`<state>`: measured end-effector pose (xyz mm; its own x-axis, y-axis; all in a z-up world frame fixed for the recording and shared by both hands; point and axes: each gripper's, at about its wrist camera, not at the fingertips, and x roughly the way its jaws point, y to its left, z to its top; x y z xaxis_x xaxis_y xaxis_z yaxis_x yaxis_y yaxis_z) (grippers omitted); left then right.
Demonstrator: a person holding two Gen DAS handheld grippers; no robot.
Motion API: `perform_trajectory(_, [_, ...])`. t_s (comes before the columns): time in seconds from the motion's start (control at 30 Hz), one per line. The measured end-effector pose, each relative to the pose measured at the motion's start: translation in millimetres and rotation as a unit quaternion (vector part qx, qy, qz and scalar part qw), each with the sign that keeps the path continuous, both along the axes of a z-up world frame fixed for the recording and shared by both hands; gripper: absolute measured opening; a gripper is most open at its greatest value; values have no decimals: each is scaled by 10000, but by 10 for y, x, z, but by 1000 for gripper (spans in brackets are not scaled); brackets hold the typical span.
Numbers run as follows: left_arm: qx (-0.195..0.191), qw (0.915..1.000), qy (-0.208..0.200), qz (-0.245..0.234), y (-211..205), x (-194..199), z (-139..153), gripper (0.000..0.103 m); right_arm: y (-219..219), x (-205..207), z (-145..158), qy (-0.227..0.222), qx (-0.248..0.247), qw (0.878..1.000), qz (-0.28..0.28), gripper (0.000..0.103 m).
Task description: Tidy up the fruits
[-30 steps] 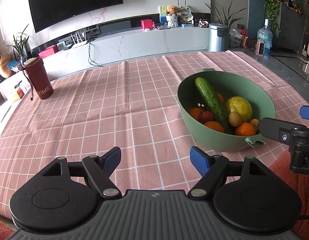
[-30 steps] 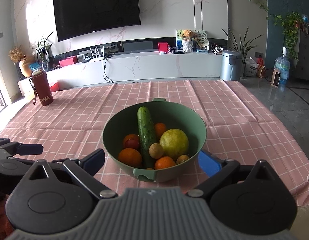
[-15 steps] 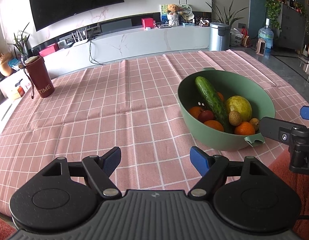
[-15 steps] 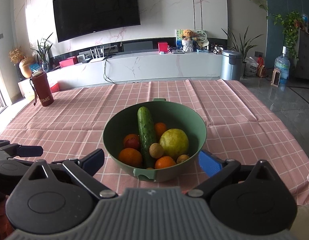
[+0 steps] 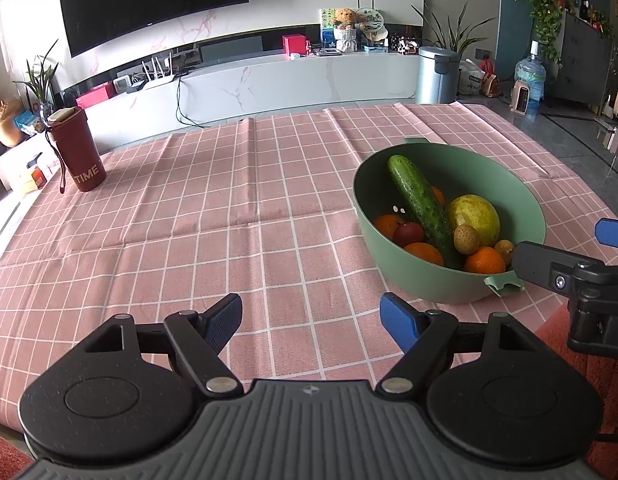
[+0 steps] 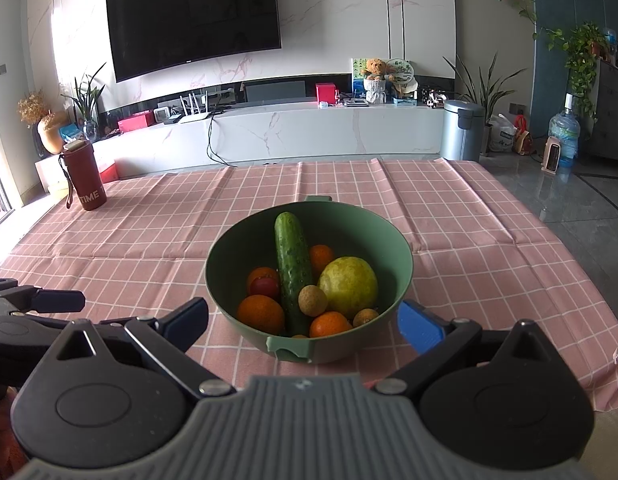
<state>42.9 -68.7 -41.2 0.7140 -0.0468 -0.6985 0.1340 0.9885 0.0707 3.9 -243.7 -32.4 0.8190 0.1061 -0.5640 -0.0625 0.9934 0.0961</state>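
Both the left claw [image 5: 311, 316] and right claw [image 6: 303, 326] gape wide, empty. The right one faces the bowl [image 6: 397, 256], likely to pick fruit.

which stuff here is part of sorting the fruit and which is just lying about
For the job: green bowl, cucumber, yellow-green fruit, oranges, small red fruit, small brown fruits.

Lying about: red tumbler, checked tablecloth.

both wrist cams low, share bowl [image 5: 449, 280]
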Motion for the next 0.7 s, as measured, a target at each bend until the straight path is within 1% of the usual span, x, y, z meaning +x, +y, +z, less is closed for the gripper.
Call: perform_trajectory(0.7, [-11,10000,-15,33,6,-16,22,92,5,0,-3,5,-21,10000,-16,97])
